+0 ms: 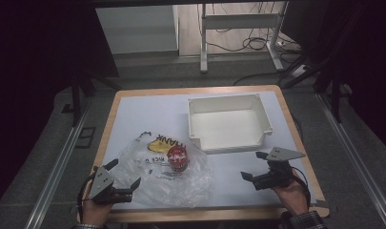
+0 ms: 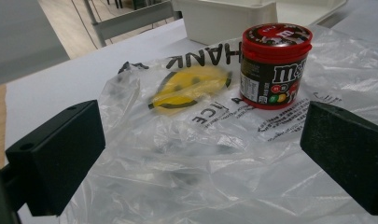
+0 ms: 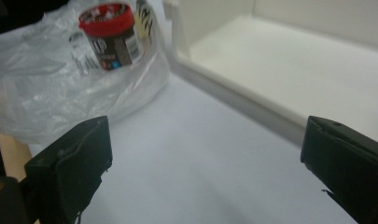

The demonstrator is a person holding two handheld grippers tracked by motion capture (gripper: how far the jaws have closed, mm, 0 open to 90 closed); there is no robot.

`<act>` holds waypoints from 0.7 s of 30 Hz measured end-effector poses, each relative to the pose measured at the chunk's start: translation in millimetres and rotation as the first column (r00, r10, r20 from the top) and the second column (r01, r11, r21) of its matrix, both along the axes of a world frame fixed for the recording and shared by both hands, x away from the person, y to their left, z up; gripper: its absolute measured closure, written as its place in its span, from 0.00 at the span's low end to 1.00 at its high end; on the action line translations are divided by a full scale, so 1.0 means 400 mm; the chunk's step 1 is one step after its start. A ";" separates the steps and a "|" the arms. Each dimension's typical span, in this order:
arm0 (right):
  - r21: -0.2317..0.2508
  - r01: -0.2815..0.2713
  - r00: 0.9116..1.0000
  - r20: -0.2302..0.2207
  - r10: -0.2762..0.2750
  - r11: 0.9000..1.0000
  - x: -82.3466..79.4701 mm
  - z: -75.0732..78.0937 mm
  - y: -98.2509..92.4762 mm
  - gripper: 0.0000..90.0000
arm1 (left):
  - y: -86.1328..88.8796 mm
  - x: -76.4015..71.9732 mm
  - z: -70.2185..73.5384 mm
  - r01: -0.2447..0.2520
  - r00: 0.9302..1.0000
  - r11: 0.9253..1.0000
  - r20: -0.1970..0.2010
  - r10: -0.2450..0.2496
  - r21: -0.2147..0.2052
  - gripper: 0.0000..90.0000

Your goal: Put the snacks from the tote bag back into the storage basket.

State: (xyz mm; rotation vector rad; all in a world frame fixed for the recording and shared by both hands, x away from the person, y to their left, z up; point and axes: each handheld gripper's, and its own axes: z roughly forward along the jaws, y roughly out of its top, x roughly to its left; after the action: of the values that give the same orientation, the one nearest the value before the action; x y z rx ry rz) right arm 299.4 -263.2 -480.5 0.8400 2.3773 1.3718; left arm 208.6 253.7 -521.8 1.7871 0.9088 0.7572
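— Crinkled clear plastic bag (image 2: 186, 158) is lying right between the left gripper (image 1: 125, 175)'s wide-open jaws; nothing's being pinched.

— And the candy jar (image 2: 274, 65)?

— Standing upright on the film just ahead of it: glossy, round, red-lidded. I'd be closing on a raised fold, clear of the jar.

— The right gripper (image 1: 254, 165)?

— Hovering open and empty over bare matte table (image 3: 186, 163), the rigid white bin (image 3: 289, 60) just beyond it.

Dim high view, dark edges; right gripper view blurred.
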 end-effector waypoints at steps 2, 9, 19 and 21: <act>0.017 -0.005 0.999 0.033 0.005 1.000 -0.001 0.008 -0.010 0.02 | 0.002 0.001 -0.001 -0.003 1.000 1.000 -0.003 0.002 -0.006 0.00; -0.033 -0.014 1.000 0.010 0.014 0.999 0.010 -0.013 -0.010 0.00 | 0.005 0.006 -0.004 -0.005 1.000 1.000 -0.011 0.005 -0.003 0.00; -0.053 -0.022 1.000 -0.007 0.021 0.998 0.012 -0.017 -0.005 0.00 | 0.008 0.008 -0.003 0.000 1.000 1.000 -0.006 0.000 -0.006 0.00; -0.058 -0.013 1.000 -0.002 0.013 0.998 0.009 -0.017 -0.003 0.00 | 0.009 0.008 -0.003 -0.001 1.000 1.000 -0.006 0.001 -0.012 0.00</act>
State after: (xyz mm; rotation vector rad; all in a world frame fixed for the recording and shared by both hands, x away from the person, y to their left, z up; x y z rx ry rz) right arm 303.1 -264.6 -487.4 0.8120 2.4158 1.3014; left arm 211.7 257.4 -523.0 1.7792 0.9163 0.7463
